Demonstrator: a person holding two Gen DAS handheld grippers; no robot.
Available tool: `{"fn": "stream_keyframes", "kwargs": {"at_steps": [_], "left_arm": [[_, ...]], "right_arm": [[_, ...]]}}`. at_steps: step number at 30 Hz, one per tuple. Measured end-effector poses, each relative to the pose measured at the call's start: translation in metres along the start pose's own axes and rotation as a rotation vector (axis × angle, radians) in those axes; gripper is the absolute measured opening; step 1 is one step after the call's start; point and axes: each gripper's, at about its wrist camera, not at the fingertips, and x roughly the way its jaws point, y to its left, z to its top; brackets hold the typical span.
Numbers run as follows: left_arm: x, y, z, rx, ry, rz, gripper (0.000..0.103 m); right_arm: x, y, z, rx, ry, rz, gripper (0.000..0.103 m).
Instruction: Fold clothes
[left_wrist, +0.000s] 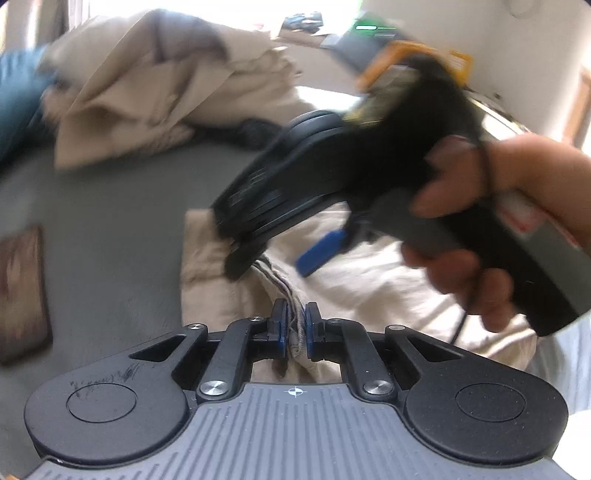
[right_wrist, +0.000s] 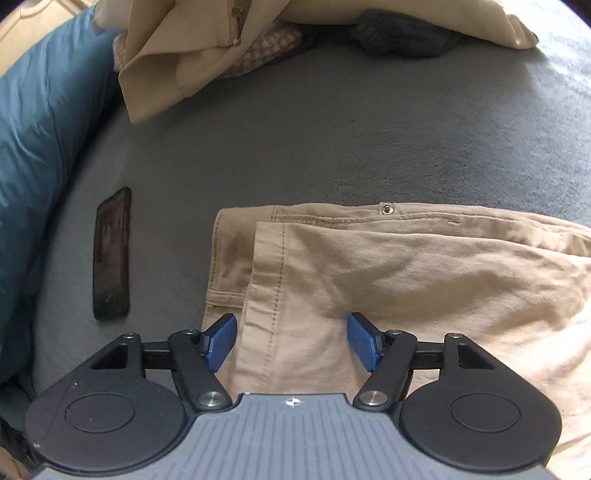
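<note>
The pair of beige cotton trousers (right_wrist: 388, 266) lies partly folded on the grey soft blanket surface (right_wrist: 332, 140), with the waistband and its small metal button (right_wrist: 386, 209) along the far edge and a hemmed leg end laid over it. In the right wrist view, the long axis of the trousers runs across the picture, from the left fold toward the right edge. The left gripper (left_wrist: 295, 328) is closed on a thick seam edge of the trousers, and the blue pads press the bunched cloth between them. The right gripper (right_wrist: 291, 341) hangs just above the cloth with its jaws standing wide; the hemmed leg end lies between the blue pads (right_wrist: 221, 341), but they do not press on it, so it holds nothing. In the left wrist view the right gripper, held by a hand (left_wrist: 480, 229), sits just ahead of the left one and points steeply down onto the same garment. The two tools are therefore near each other over the left end of the trousers. The next fold probably needs the right gripper to close on the hem directly below it, since this edge is nearer to it than to the left. A pile of other beige clothes (right_wrist: 192, 48) waits at the far side, beside a blue pillow (right_wrist: 40, 129), and a dark brown flat rectangular object (right_wrist: 112, 254) lies apart to the left.
</note>
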Motion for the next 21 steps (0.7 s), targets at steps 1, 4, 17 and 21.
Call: {"fn": "stream_keyframes", "kwargs": {"at_steps": [1,4,17,21], "left_arm": [[0.001,-0.002,0.001,0.016,-0.004,-0.006,0.008],[0.001,-0.008,0.003,0.052,-0.019,-0.007,0.008],[-0.007,0.003,0.007,-0.062,-0.090,-0.017,0.008],[-0.005,0.018,0.002,-0.151,-0.063,-0.012,0.008]], "right_arm": [[0.001,0.003,0.000,-0.020,0.005,-0.014,0.069],[0.004,0.013,-0.001,-0.093,0.010,-0.056,0.068],[-0.031,0.029,-0.020,-0.241,-0.219,-0.167,0.009],[-0.022,0.045,-0.016,-0.305,-0.231,-0.194,0.009]]}}
